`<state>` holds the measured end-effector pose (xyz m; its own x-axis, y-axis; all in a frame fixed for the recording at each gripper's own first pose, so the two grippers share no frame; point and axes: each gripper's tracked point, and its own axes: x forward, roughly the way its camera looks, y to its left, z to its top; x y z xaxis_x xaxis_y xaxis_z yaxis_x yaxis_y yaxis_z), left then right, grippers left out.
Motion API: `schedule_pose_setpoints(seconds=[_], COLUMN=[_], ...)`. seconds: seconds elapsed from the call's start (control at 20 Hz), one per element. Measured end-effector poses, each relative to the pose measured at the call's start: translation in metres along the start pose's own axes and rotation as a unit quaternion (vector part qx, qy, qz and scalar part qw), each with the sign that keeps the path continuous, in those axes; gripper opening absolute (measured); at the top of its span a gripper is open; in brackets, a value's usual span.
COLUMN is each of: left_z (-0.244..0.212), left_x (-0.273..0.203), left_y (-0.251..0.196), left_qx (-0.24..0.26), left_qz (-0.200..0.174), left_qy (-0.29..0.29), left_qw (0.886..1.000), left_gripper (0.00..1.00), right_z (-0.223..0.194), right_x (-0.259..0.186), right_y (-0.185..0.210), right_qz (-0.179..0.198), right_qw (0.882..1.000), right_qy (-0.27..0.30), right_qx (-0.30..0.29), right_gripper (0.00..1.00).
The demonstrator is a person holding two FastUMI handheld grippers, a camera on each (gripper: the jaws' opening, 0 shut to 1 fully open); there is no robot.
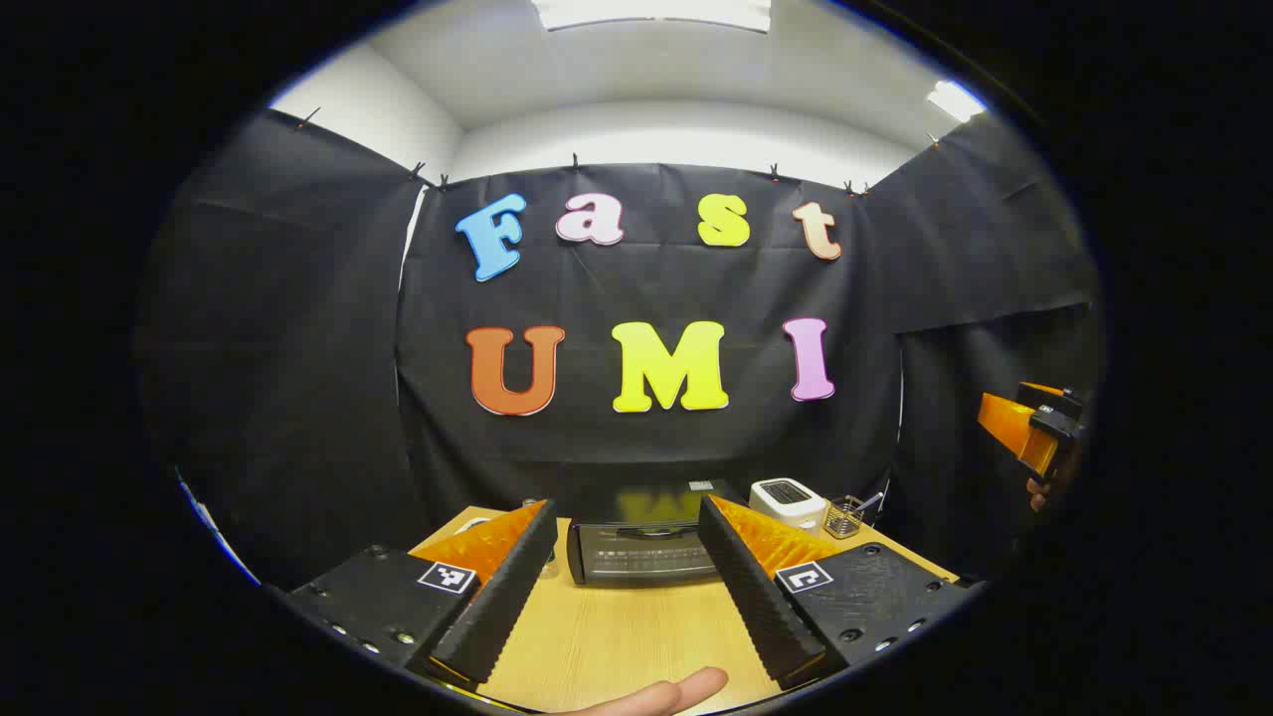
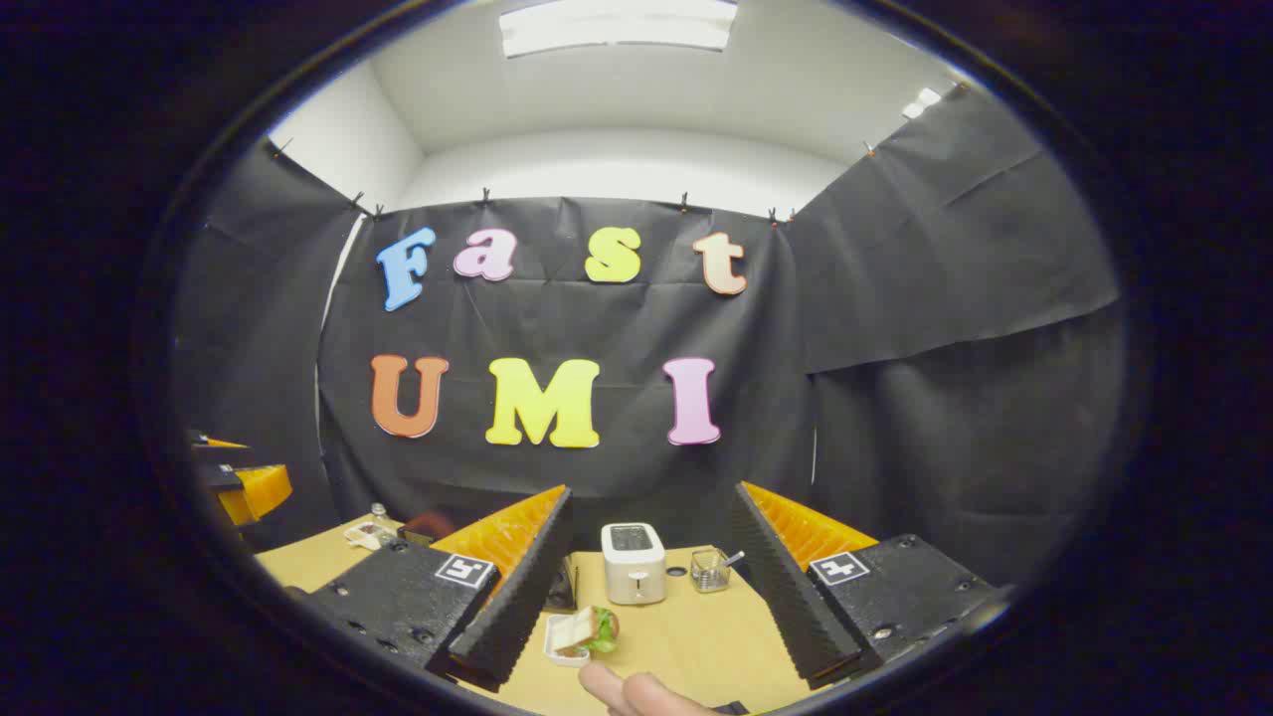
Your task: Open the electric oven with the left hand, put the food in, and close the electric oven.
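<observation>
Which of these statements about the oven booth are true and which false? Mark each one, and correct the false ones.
1. The oven door is shut. True.
2. The left gripper is clamped on the oven's handle. False: its jaws stand open above the table, short of the oven.
3. The sandwich lies on a small white tray on the table. True.
4. The toaster holds the sandwich. False: the sandwich lies in front of the toaster, nearer the camera.
5. The right gripper is open and holds nothing. True.
</observation>
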<state>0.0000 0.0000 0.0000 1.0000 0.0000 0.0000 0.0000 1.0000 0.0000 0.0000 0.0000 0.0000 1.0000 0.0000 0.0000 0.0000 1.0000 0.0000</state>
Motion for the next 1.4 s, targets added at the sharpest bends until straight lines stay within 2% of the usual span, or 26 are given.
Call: schedule_pose_setpoints(seconds=[0.05, 0.3, 0.35, 0.4, 0.75, 0.8, 0.85, 0.9, 0.95, 1.0, 1.05, 1.1, 1.15, 1.2, 1.25, 1.3, 1.35, 1.4], left_z=[0.000, -0.004, -0.005, -0.007, -0.016, -0.017, -0.018, -0.019, -0.020, -0.023, -0.021, -0.018, -0.020, -0.023, -0.027, -0.033, -0.040, -0.049], left_x=[-0.002, -0.013, -0.013, -0.011, 0.000, 0.002, 0.006, 0.012, 0.019, 0.025, 0.033, 0.043, 0.053, 0.064, 0.077, 0.090, 0.104, 0.121], left_y=[-0.001, -0.001, -0.003, -0.005, -0.003, -0.003, -0.003, -0.002, -0.002, 0.001, 0.003, 0.000, -0.005, -0.007, -0.010, -0.010, -0.010, -0.009], left_qx=[0.007, 0.008, 0.006, 0.004, -0.007, -0.008, -0.007, -0.005, -0.004, -0.009, -0.017, -0.024, -0.028, -0.031, -0.027, -0.023, -0.022, -0.021], left_qz=[-0.001, 0.011, 0.009, 0.006, 0.012, 0.011, 0.011, 0.013, 0.013, 0.021, 0.030, 0.023, 0.016, 0.010, 0.004, 0.001, 0.002, 0.004], left_qy=[0.000, 0.007, 0.008, 0.009, 0.018, 0.018, 0.018, 0.018, 0.019, 0.022, 0.020, 0.019, 0.025, 0.032, 0.039, 0.049, 0.059, 0.072], left_qw=[1.000, 1.000, 1.000, 1.000, 1.000, 1.000, 1.000, 1.000, 1.000, 0.999, 0.999, 0.999, 0.999, 0.999, 0.999, 0.999, 0.998, 0.997], left_gripper=[0.94, 0.95, 0.95, 0.95, 0.95, 0.95, 0.95, 0.95, 0.95, 0.95, 0.95, 0.95, 0.95, 0.94, 0.94, 0.94, 0.94, 0.94], right_z=[0.002, -0.003, -0.004, -0.004, -0.014, -0.016, -0.020, -0.022, -0.026, -0.029, -0.031, -0.032, -0.036, -0.038, -0.039, -0.039, -0.040, -0.037], right_x=[0.000, 0.003, 0.003, 0.004, 0.015, 0.018, 0.022, 0.028, 0.033, 0.038, 0.043, 0.047, 0.052, 0.057, 0.063, 0.067, 0.070, 0.075], right_y=[-0.001, -0.008, -0.010, -0.010, -0.018, -0.017, -0.019, -0.020, -0.018, -0.016, -0.013, -0.010, -0.009, -0.010, -0.010, -0.011, -0.013, -0.013], right_qz=[-0.001, -0.012, -0.013, -0.013, -0.006, -0.002, 0.000, 0.000, 0.003, 0.008, 0.014, 0.020, 0.025, 0.031, 0.036, 0.041, 0.045, 0.052], right_qw=[1.000, 1.000, 1.000, 1.000, 1.000, 1.000, 1.000, 0.999, 0.999, 0.999, 0.999, 0.998, 0.998, 0.997, 0.997, 0.997, 0.997, 0.996], right_qy=[-0.002, 0.009, 0.011, 0.012, 0.021, 0.024, 0.027, 0.033, 0.039, 0.045, 0.049, 0.053, 0.058, 0.062, 0.063, 0.066, 0.065, 0.062], right_qx=[0.001, -0.004, -0.002, -0.001, 0.010, 0.013, 0.015, 0.017, 0.016, 0.016, 0.016, 0.017, 0.018, 0.019, 0.018, 0.019, 0.024, 0.026], right_gripper=[1.00, 1.00, 0.90, 1.00, 1.00, 0.90, 0.90, 1.00, 1.00, 0.90, 1.00, 0.90, 0.90, 1.00, 1.00, 0.90, 0.90, 1.00])
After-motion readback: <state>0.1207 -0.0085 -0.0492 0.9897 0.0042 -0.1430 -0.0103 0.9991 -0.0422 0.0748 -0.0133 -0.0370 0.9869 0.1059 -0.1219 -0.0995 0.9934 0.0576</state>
